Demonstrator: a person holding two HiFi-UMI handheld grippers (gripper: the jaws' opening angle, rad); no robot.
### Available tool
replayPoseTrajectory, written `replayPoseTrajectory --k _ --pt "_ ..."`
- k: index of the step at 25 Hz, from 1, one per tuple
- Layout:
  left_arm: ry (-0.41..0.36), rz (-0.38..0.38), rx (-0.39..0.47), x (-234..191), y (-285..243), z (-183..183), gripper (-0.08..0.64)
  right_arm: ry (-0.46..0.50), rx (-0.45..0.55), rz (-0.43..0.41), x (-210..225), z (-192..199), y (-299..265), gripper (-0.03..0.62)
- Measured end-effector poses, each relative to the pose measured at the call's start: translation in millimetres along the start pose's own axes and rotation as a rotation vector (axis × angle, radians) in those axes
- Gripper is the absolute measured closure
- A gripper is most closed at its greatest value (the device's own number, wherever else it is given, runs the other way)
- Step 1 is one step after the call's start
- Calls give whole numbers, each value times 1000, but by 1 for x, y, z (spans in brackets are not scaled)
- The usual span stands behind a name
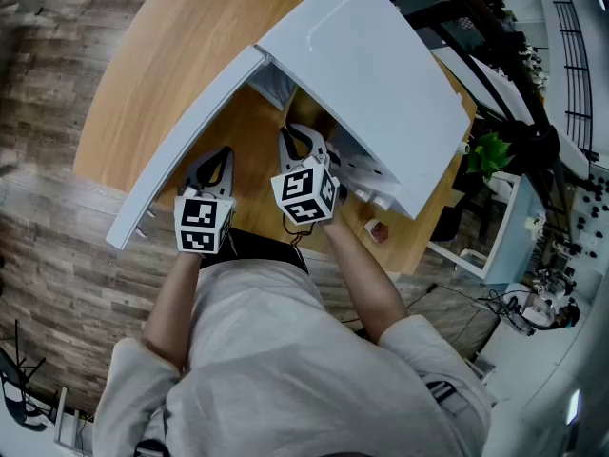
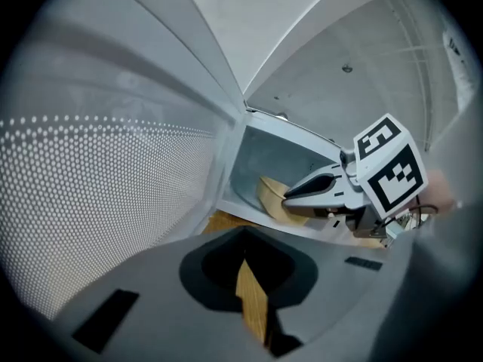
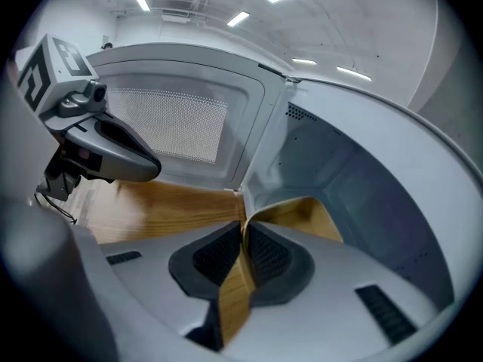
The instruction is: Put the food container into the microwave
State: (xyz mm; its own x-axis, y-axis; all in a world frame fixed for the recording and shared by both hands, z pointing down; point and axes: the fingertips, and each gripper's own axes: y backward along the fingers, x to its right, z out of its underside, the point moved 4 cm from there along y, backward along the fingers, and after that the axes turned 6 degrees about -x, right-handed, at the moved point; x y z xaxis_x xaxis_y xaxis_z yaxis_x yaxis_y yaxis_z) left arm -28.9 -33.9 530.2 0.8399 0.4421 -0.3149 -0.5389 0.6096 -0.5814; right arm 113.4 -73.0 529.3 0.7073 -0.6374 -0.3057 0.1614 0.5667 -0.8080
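Right claw (image 3: 245, 225) looks pinched shut on the thin rim of the tan, paper-like food container (image 3: 306, 217). The container is already within the cavity of the white boxy microwave (image 1: 381, 74) on the round wooden tabletop (image 1: 162, 74). Left claw (image 2: 243, 241) is closed on nothing beside the open white door (image 1: 181, 150). The container is probably light and flimsy and could buckle, so a gentle hold on the rim suits it.

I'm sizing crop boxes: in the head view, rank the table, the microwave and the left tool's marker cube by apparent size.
Largest: table.
Next: microwave, though nearer the camera than the table.
Smallest: marker cube on the left tool, despite being nearest.
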Motion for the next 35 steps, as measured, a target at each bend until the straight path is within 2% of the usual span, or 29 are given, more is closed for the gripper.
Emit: replayPoseTrajectory --k 35 --pt "-1 -14 -19 -2 -12 -3 548 97 -30 70 32 0 -36 551"
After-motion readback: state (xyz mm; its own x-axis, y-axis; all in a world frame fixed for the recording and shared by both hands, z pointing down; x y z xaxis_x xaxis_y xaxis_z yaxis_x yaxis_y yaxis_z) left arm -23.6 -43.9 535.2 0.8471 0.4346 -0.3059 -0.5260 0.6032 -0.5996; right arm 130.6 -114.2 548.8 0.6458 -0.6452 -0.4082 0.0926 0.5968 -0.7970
